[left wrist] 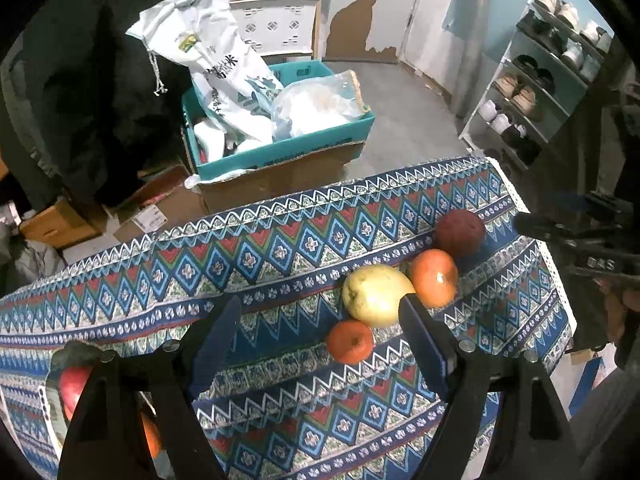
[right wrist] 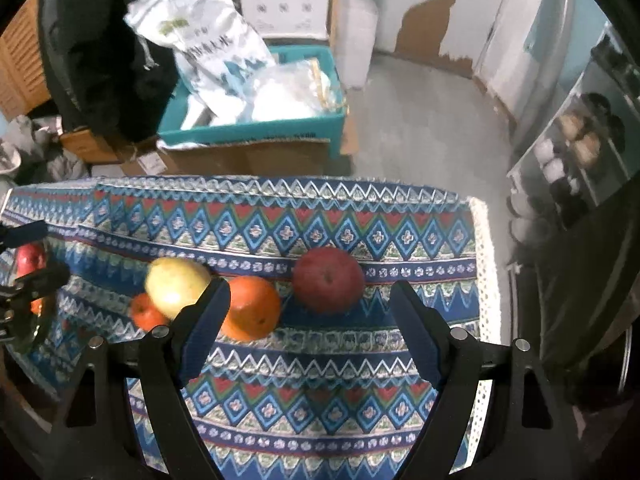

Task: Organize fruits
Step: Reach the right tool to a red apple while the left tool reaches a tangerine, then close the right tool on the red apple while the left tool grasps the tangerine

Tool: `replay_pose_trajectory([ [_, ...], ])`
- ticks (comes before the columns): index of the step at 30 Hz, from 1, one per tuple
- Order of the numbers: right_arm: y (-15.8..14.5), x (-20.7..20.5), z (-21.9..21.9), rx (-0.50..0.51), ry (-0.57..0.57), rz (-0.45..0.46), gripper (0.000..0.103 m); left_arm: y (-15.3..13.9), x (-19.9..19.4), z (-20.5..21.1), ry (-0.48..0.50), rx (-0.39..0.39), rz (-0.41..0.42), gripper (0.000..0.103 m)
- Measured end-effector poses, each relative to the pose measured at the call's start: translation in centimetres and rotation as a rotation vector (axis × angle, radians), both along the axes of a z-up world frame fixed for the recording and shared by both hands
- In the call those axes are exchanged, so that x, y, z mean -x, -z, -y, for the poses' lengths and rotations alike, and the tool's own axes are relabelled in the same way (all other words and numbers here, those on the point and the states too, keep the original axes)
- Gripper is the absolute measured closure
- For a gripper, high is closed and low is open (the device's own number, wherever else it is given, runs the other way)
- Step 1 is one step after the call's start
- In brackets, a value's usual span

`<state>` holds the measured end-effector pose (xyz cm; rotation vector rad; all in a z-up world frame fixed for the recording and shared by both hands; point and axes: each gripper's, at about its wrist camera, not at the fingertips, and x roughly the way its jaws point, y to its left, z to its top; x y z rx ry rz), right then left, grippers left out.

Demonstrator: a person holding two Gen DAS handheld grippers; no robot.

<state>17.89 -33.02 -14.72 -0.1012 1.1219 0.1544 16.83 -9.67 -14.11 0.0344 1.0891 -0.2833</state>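
Four fruits lie in a row on the patterned tablecloth [left wrist: 280, 248]: a small orange [left wrist: 350, 341], a yellow pear [left wrist: 374, 295], a larger orange [left wrist: 434, 278] and a dark red apple [left wrist: 460, 233]. My left gripper [left wrist: 320, 316] is open and empty, just left of the small orange. My right gripper [right wrist: 310, 300] is open and empty, with the dark red apple [right wrist: 328, 280] just beyond its fingertips and the larger orange [right wrist: 252, 308] behind its left finger [right wrist: 208, 320]. The pear [right wrist: 174, 286] and small orange [right wrist: 144, 312] lie further left. A glass bowl [left wrist: 54, 404] at lower left holds a red apple [left wrist: 74, 384].
Beyond the table's far edge stands a teal box [left wrist: 280, 148] with white bags on a cardboard box. A shoe rack [left wrist: 540, 80] stands at the right. The cloth's lace right edge [right wrist: 486, 280] hangs close to the fruits. The other gripper [left wrist: 580, 236] shows at the right.
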Motion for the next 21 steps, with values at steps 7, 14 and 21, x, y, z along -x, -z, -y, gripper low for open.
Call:
replay_pose_trajectory([
  [7,5.1,-3.3,1.7,-0.027,0.054,-0.129,0.021,2.2,-2.3,0.5,0.051,-0.049,-0.022,0.021],
  [14,8.3,-5.0,1.9,-0.038,0.057,-0.192,0.021,5.4,-2.8,0.0,0.029,-0.015,-0.09,0.021],
  [21,10.6,-5.8,1.8,-0.022,0.056,-0.236,0.021,7.0,-3.1,0.1,0.038,-0.011,-0.117,0.021],
])
